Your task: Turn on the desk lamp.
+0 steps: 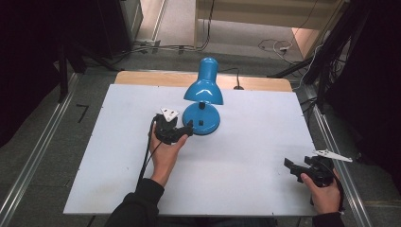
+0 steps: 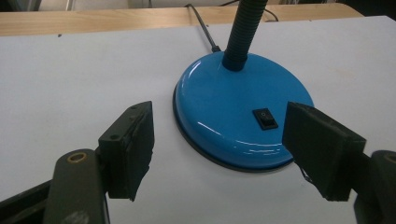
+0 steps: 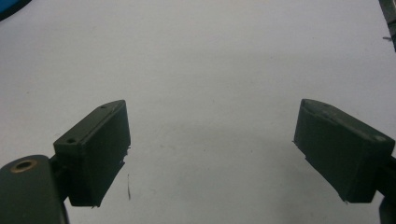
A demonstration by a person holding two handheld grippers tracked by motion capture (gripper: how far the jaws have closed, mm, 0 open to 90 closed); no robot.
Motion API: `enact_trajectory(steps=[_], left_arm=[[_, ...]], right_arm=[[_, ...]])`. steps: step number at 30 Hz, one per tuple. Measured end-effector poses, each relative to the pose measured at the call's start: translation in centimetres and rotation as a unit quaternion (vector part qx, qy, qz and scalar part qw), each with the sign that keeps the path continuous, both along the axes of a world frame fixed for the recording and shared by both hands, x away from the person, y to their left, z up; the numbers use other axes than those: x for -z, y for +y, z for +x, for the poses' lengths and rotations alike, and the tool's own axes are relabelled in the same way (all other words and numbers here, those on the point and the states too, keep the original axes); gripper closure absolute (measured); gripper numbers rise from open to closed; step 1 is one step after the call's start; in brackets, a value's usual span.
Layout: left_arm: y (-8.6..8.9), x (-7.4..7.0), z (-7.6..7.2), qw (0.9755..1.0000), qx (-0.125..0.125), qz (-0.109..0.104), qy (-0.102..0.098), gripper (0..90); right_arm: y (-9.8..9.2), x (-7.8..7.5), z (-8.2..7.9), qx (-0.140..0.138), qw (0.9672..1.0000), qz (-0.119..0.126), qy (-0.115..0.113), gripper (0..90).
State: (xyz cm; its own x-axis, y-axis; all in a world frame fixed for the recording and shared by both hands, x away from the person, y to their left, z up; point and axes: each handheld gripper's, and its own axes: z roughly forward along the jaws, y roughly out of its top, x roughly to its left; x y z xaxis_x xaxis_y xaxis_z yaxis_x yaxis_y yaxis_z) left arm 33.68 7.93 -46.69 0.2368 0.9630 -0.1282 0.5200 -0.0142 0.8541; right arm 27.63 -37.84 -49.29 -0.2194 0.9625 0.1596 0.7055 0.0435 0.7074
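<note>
Your left claw (image 1: pixel 188 128) is released, jaws wide apart, just beside the blue lamp (image 1: pixel 202 94) at the frame's centre. Your right claw (image 1: pixel 289 166), also released, hovers over bare white counter (image 1: pixel 246 161) at lower right.

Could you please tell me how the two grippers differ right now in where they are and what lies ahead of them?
The left gripper is at the blue lamp, its jaws around the front of the lamp's base; the right gripper sits near the table's right edge, over bare surface. Both are open and hold nothing.
</note>
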Motion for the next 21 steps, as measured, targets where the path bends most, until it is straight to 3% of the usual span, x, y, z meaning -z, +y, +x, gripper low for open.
enact_trajectory(steps=[11, 17, 21], left_arm=[[-0.7, 0.4, 0.9, 0.9999, 0.004, -0.013, 0.000, 30.3], [-1.6, 0.3, 1.5, 0.9999, 0.009, -0.002, -0.008, 33.6], [-2.2, 0.6, 2.0, 0.9998, 0.021, -0.004, 0.000, 44.5]], right_arm=[[0.0, 0.0, 0.0, -0.001, 1.0000, 0.000, 0.000, 9.5], [0.0, 0.0, 0.0, -0.004, 1.0000, 0.000, 0.000, 9.5], [0.0, 0.0, 0.0, -0.003, 1.0000, 0.002, -0.001, 9.5]])
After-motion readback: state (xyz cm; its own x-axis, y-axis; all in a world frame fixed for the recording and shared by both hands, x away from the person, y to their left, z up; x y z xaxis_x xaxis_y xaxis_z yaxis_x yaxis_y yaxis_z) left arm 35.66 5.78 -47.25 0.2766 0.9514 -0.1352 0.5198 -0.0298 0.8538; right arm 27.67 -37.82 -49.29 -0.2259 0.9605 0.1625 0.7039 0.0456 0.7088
